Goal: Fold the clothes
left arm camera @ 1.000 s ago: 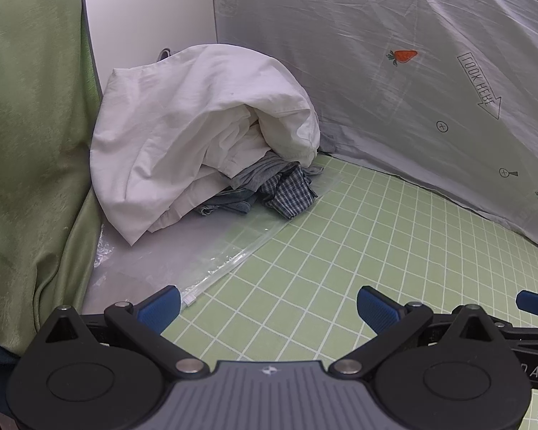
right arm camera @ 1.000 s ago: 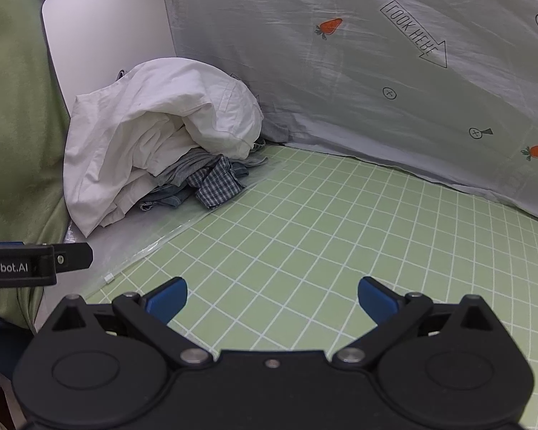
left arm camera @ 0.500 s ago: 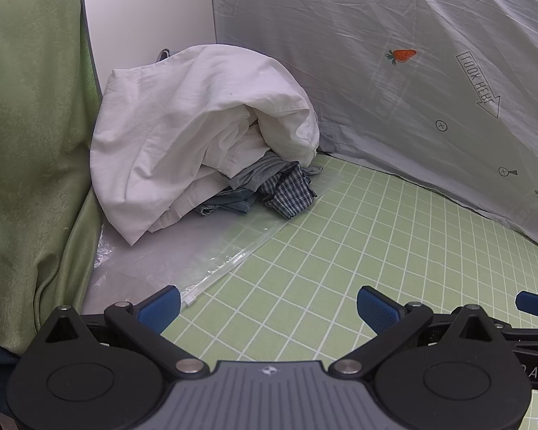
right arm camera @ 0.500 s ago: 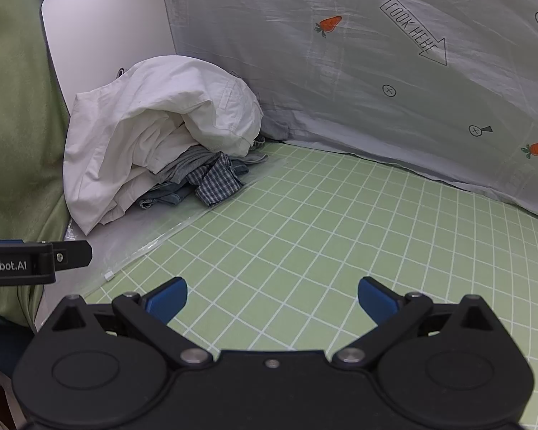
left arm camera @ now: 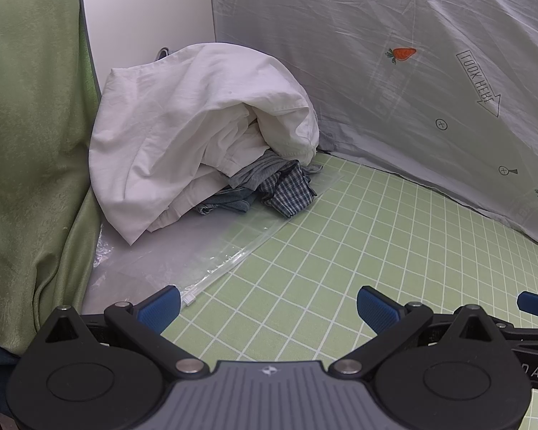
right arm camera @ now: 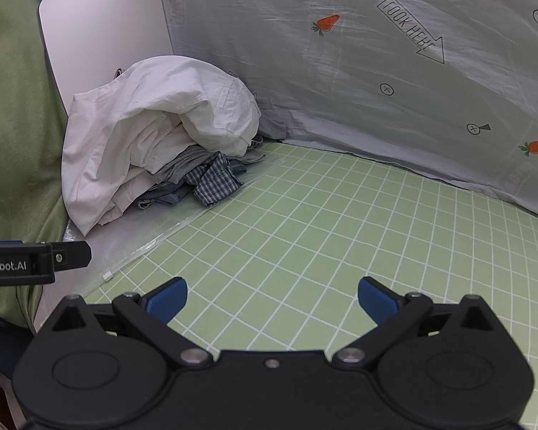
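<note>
A heap of clothes lies in the far left corner: a big white garment (left arm camera: pixel 197 136) (right arm camera: pixel 154 132) on top, a dark checked garment (left arm camera: pixel 287 190) (right arm camera: pixel 215 179) and a grey-blue one (left arm camera: pixel 226 202) (right arm camera: pixel 161 195) sticking out beneath. The heap rests on a clear plastic zip bag (left arm camera: pixel 183 251) (right arm camera: pixel 132 236). My left gripper (left arm camera: pixel 267 304) is open and empty, hovering over the green grid mat (left arm camera: pixel 376 251) short of the heap. My right gripper (right arm camera: pixel 272 295) is open and empty, to the right of the left one, whose body (right arm camera: pixel 25 263) shows at the left edge.
A grey sheet with carrot prints (left arm camera: pixel 412 71) (right arm camera: pixel 376 71) walls off the back and right. A green curtain (left arm camera: pixel 28 143) hangs on the left, a white panel (right arm camera: pixel 107 43) stands behind the heap. The green mat (right arm camera: pixel 340 233) stretches to the right.
Both grippers have barely shifted; the view of the heap is almost the same. Nothing was taken hold of or let go.
</note>
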{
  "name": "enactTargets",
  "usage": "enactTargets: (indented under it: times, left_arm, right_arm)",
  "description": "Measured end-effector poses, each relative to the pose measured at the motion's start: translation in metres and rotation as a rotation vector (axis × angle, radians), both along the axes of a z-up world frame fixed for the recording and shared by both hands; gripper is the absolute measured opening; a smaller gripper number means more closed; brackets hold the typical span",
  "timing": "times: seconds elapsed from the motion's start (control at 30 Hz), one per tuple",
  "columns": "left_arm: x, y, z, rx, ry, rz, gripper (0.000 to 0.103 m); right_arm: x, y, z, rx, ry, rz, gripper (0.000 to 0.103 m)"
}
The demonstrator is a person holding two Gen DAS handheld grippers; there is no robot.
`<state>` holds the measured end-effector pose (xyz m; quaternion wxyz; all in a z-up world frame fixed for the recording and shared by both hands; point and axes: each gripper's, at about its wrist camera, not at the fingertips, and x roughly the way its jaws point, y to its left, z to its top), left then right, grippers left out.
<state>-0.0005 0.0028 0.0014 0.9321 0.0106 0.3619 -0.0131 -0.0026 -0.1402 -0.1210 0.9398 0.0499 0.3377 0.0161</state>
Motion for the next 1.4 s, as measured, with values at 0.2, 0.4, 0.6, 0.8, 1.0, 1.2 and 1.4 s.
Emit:
enactTargets:
  times: [0.2, 0.4, 0.6, 0.8, 1.0, 1.2, 1.4]
  left_arm:
    - [0.001, 0.000, -0.001, -0.003, 0.002, 0.002, 0.103]
    - [0.002, 0.002, -0.002, -0.008, 0.009, 0.006, 0.103]
    - [0.004, 0.004, -0.006, -0.014, 0.021, 0.014, 0.103]
    - [0.010, 0.005, -0.009, -0.019, 0.034, 0.013, 0.103]
    - [0.020, 0.004, -0.015, -0.027, 0.055, 0.014, 0.103]
    - [0.040, 0.008, -0.021, -0.027, 0.073, 0.034, 0.103]
    - [0.077, 0.022, -0.028, -0.016, 0.101, 0.093, 0.103]
  right_arm:
    - [0.000, -0.002, 0.000, 0.003, 0.001, -0.005, 0.103]
    - [0.000, -0.003, -0.001, 0.004, 0.007, -0.008, 0.102]
    - [0.002, -0.005, -0.003, 0.009, 0.017, -0.020, 0.102]
    - [0.007, -0.005, -0.005, 0.009, 0.030, -0.019, 0.102]
    - [0.016, -0.006, -0.007, 0.000, 0.043, -0.018, 0.102]
    - [0.036, -0.008, -0.011, -0.013, 0.064, -0.028, 0.102]
    - [0.071, -0.002, -0.014, -0.024, 0.080, -0.031, 0.102]
